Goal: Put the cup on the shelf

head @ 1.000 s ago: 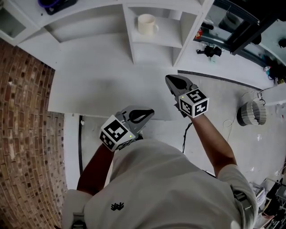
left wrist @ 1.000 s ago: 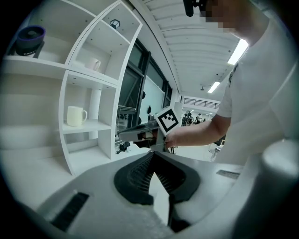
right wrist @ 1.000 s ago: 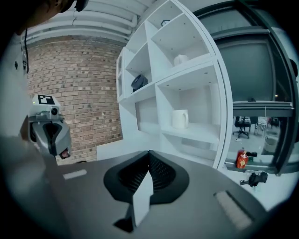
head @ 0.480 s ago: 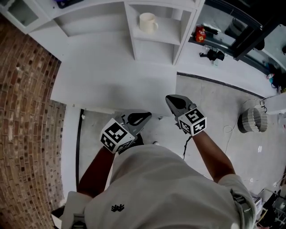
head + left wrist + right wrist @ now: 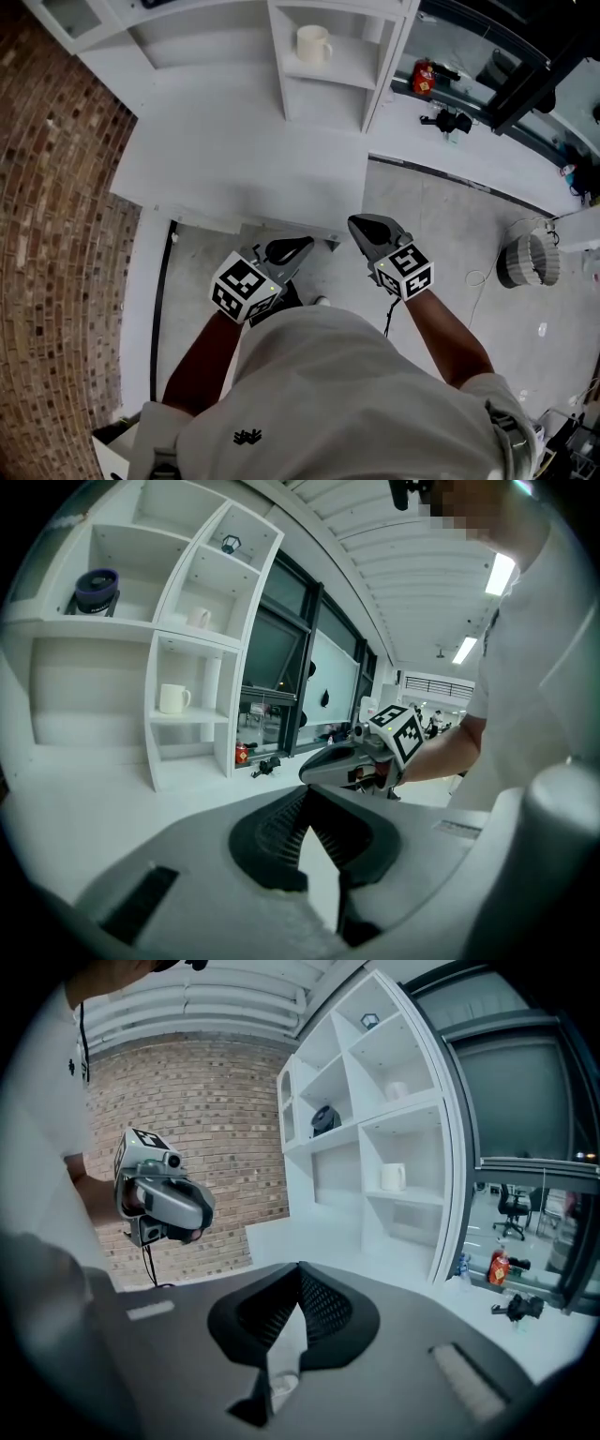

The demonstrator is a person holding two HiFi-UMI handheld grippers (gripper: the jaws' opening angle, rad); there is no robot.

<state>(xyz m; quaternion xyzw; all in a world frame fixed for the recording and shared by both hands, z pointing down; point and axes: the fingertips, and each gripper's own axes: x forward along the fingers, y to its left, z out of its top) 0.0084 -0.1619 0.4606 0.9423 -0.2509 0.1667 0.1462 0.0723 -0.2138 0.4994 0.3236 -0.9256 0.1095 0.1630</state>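
Both claws are shut with nothing between their jaws. The left claw [image 5: 302, 247] and the right claw [image 5: 364, 225] hang side by side close to the person's body, just off the near edge of the desk [image 5: 234, 159] and well apart from the shelf [image 5: 281, 70] at its far side. The cup [image 5: 312, 44] stands upright on a board in the narrow right-hand column of that shelf, with one open bay beneath it and its handle to the right; neither claw touches it. Judged from this, the placing looks done and the step in hand is only standing clear. Doing that well means holding both claws shut and low, away from the desk edge and shelf posts, and leaving the cup alone
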